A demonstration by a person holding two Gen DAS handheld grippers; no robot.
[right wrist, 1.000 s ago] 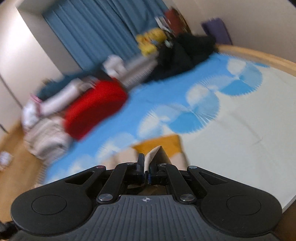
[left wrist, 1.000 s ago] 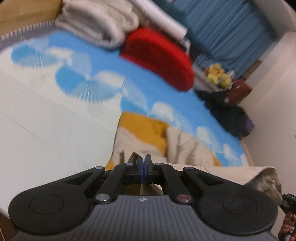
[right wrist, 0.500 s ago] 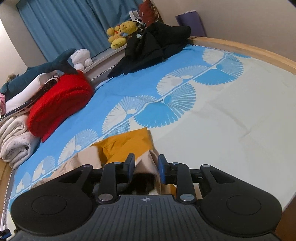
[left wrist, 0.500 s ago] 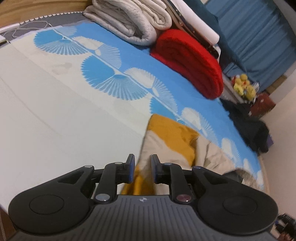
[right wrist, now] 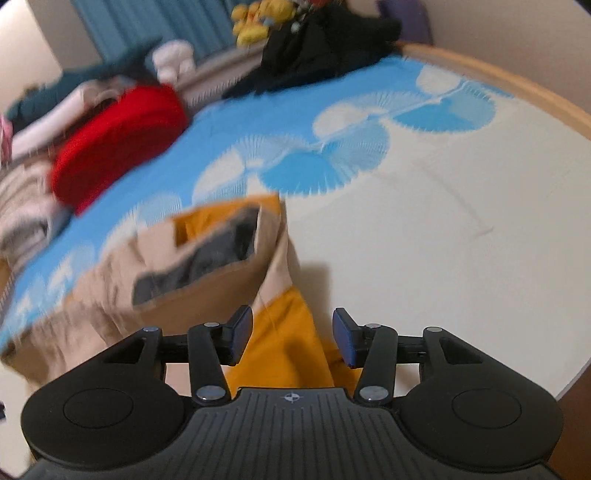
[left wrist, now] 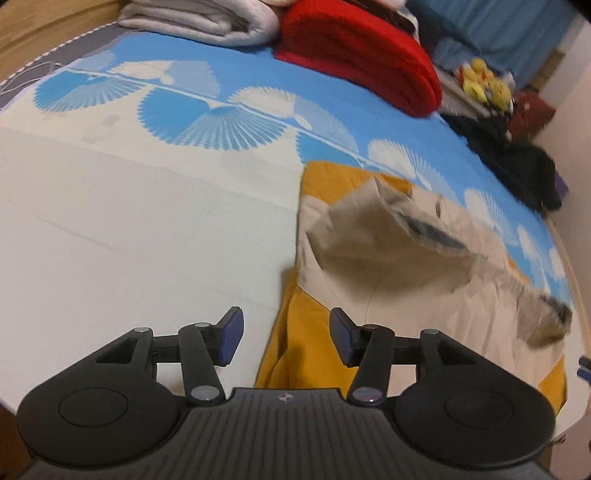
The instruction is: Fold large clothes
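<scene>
We see the left hand-held gripper point(left wrist: 286, 334) at lower centre of its frame, jaws spread wide, released, nothing between the pads. Below the gap lies the mustard-yellow lining point(left wrist: 295, 343) of a beige garment point(left wrist: 373, 251). The garment sits on the bed point(left wrist: 129, 221), right of centre in the left wrist view, bunched, with a beige flap raised and blurred and a dark inner patch showing along its edge. Yellow lining also shows at its upper edge, against the blue fan-patterned band of the bedcover.

The right hand-held gripper point(right wrist: 292, 338) is likewise released, jaws wide apart, over the yellow lining point(right wrist: 291, 332). In this view the garment point(right wrist: 207, 284) fills centre left, one beige fold standing up with grey inside.

Upper centre of the left wrist view: a folded red blanket point(left wrist: 358, 55), and just left of it a folded pale grey blanket point(left wrist: 207, 18). Upper right: yellow plush toys point(left wrist: 484, 81) and a dark heap of clothes point(left wrist: 517, 162), blurred. Blue curtains point(right wrist: 147, 22) at top left of the right wrist view; wooden bed frame point(right wrist: 517, 88) curving along the upper right.
</scene>
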